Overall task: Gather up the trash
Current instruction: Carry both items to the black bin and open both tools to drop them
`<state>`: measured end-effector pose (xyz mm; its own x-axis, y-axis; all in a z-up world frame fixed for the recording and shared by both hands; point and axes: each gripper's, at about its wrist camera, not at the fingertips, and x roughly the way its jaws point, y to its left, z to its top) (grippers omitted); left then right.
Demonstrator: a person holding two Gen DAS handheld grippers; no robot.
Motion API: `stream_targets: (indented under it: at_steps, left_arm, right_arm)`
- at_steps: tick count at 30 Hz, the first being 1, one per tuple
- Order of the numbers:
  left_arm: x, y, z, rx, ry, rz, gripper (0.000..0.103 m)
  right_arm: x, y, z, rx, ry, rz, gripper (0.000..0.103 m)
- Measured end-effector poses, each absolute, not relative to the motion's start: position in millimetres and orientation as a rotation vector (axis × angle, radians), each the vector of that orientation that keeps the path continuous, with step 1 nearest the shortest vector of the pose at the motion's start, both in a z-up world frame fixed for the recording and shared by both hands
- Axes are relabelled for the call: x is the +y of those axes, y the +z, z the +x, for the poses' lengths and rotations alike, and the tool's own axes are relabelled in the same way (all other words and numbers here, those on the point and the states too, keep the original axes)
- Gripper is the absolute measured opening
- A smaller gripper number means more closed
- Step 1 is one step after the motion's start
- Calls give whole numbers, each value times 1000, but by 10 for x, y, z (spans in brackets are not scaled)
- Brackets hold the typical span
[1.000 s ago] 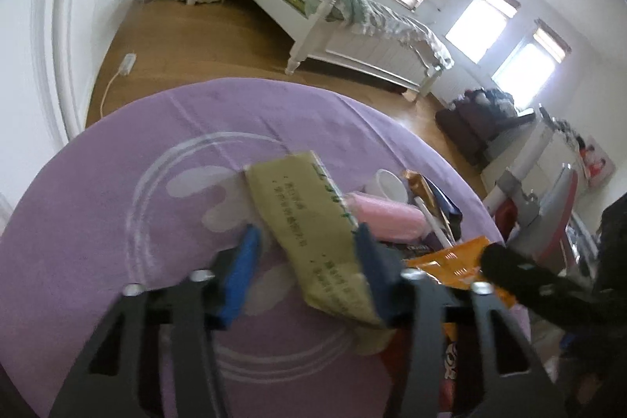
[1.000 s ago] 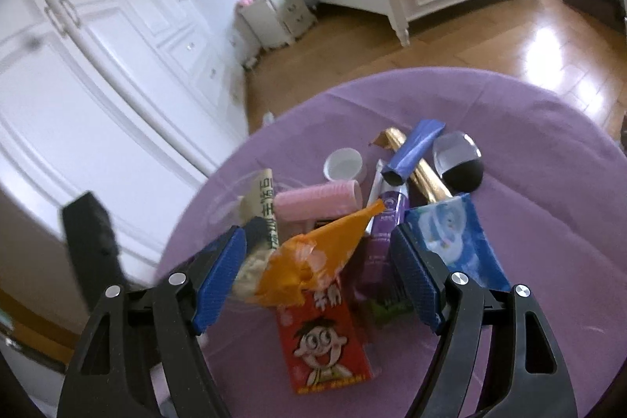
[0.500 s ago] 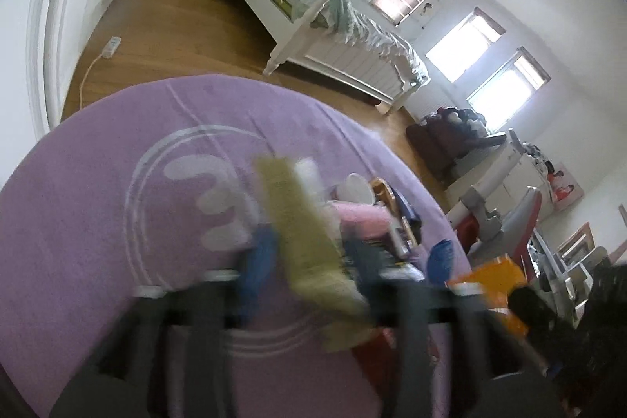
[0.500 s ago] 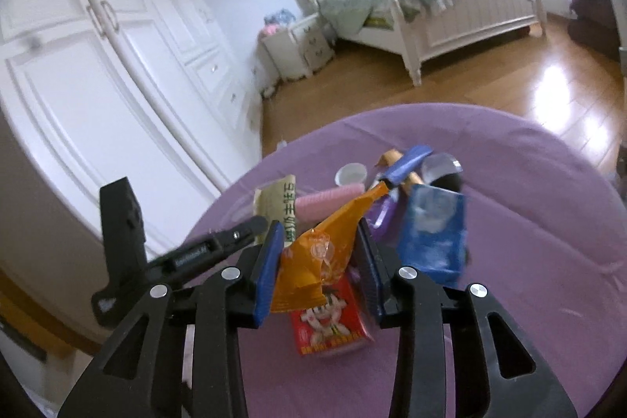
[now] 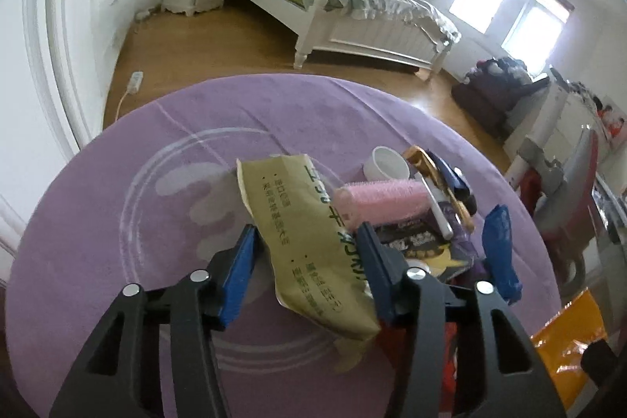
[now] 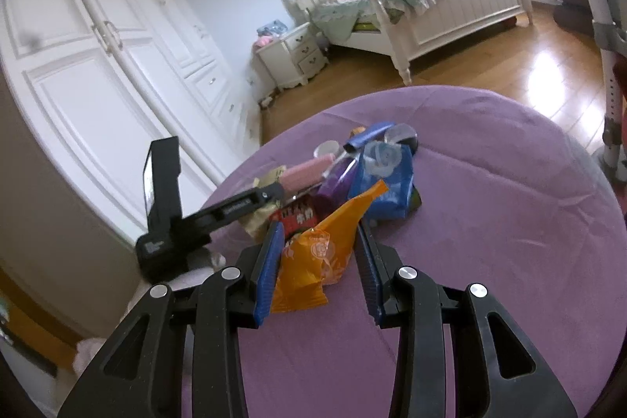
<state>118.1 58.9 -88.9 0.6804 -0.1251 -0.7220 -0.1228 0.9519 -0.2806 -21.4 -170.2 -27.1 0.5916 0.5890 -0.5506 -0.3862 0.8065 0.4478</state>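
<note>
Orange packet pinched in right gripper jaws.

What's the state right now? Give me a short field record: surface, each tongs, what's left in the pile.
surface: round purple rug
left tongs: straddling the olive-tan packet; far pad touches it, near pad shows a gap
right tongs: shut on the orange snack bag, lifted off the pile
pile: pink hair roller, white cap, blue wrapper, purple wrapper, red carton
</note>
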Motion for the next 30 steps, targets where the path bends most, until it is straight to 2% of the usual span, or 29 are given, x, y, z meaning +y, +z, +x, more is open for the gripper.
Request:
stream_targets:
  at_steps: [4, 13, 22, 30]
  left_arm:
    - [623, -852, 1000, 813, -44, -299, 44]
    - [505, -468, 457, 710, -170, -333, 43]
    - [-690, -94, 389, 637, -452, -259, 44]
    - [-2119, -220, 449, 675, -749, -202, 44]
  right_arm:
    - [-1747, -256, -238, 725, 590, 319, 37]
    - [-2192, -114, -345, 646, 554, 393, 37]
    - [-3284, -112, -547, 571, 364, 492, 37]
    - [-4509, -262, -911, 502, 114, 582, 37]
